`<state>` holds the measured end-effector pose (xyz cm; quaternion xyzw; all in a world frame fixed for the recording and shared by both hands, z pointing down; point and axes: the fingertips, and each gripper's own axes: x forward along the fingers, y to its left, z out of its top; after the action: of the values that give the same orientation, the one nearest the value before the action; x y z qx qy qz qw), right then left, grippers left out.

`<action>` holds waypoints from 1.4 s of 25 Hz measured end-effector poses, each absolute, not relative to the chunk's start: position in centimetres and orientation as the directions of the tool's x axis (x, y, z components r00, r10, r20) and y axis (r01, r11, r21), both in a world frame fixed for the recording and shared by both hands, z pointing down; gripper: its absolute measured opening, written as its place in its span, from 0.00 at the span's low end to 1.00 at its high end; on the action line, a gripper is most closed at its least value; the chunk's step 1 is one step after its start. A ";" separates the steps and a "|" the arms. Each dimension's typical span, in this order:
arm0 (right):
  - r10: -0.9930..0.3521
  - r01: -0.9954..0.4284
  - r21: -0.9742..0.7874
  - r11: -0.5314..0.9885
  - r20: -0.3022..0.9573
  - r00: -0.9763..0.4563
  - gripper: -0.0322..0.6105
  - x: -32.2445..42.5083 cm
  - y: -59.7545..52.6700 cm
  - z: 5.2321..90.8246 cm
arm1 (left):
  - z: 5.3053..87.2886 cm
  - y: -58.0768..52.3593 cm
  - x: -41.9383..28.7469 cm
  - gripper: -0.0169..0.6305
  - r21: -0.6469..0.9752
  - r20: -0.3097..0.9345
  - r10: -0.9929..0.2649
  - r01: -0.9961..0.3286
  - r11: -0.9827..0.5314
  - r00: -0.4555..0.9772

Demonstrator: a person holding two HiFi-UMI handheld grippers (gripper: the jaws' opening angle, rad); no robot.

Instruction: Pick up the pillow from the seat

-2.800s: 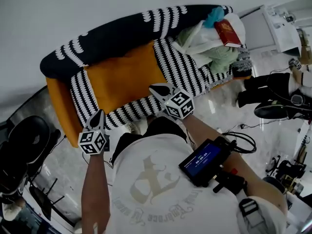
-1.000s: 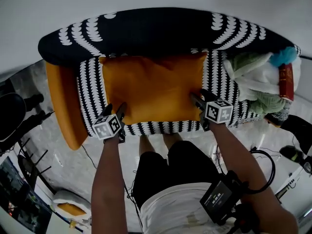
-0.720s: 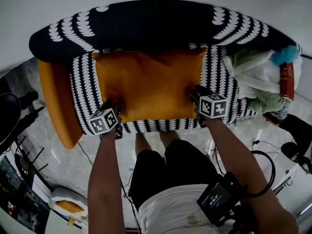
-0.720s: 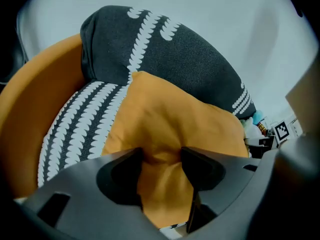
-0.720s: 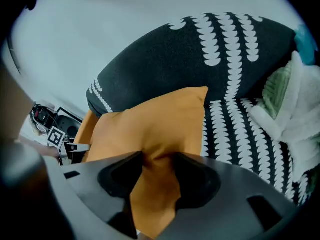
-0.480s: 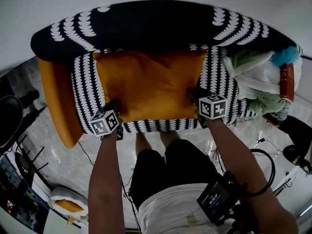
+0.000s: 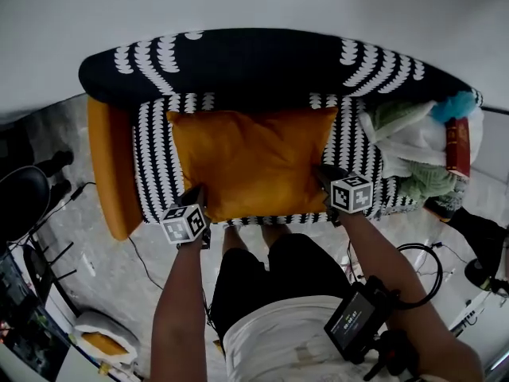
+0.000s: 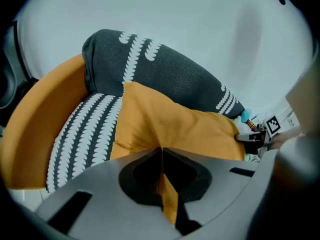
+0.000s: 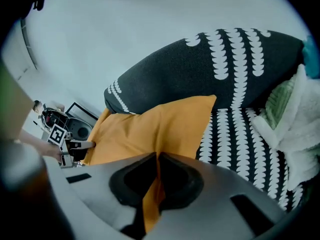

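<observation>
Since a second ago both pairs of fingers have closed from wide open: the left gripper and right gripper now each pinch a thin fold of the orange pillow at its near corners, while it lies on the striped seat. We should raise both hands together and level, so neither small pinch slips. The pillow looks soft, plump and lightly creased.

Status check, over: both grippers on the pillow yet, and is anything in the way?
Left gripper shut on pillow fabric. Right gripper likewise. Pillow on striped seat. Clothes pile apart, at its right.
</observation>
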<state>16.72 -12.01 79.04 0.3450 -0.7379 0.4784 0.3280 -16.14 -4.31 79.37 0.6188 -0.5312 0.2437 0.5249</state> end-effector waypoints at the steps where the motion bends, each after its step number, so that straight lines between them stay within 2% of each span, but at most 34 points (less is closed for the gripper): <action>1: -0.190 -0.819 -0.482 0.313 0.813 -0.551 0.09 16.6 -11.6 78.6 | 78.8 -3.5 -16.1 0.05 0.392 0.860 -0.400 -0.912 0.121 0.317; 10: -0.178 -0.773 -0.497 0.394 0.784 -0.594 0.09 15.7 -9.3 74.0 | 73.4 1.8 -16.6 0.05 0.402 0.848 -0.438 -0.901 0.164 0.299; 22: -0.162 -0.674 -0.537 0.508 0.709 -0.686 0.09 10.5 -9.2 67.2 | 64.9 4.6 -20.4 0.05 0.329 0.827 -0.529 -0.927 0.179 0.191; 35: -0.224 -0.610 -0.485 0.627 0.637 -0.737 0.10 6.2 -7.9 59.7 | 57.9 8.6 -23.5 0.05 0.334 0.738 -0.664 -0.920 0.206 0.120</action>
<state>6.17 -7.94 59.69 0.2422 -0.8607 0.3577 0.2697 -23.50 8.60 57.87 0.6124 -0.6465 0.1487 0.4300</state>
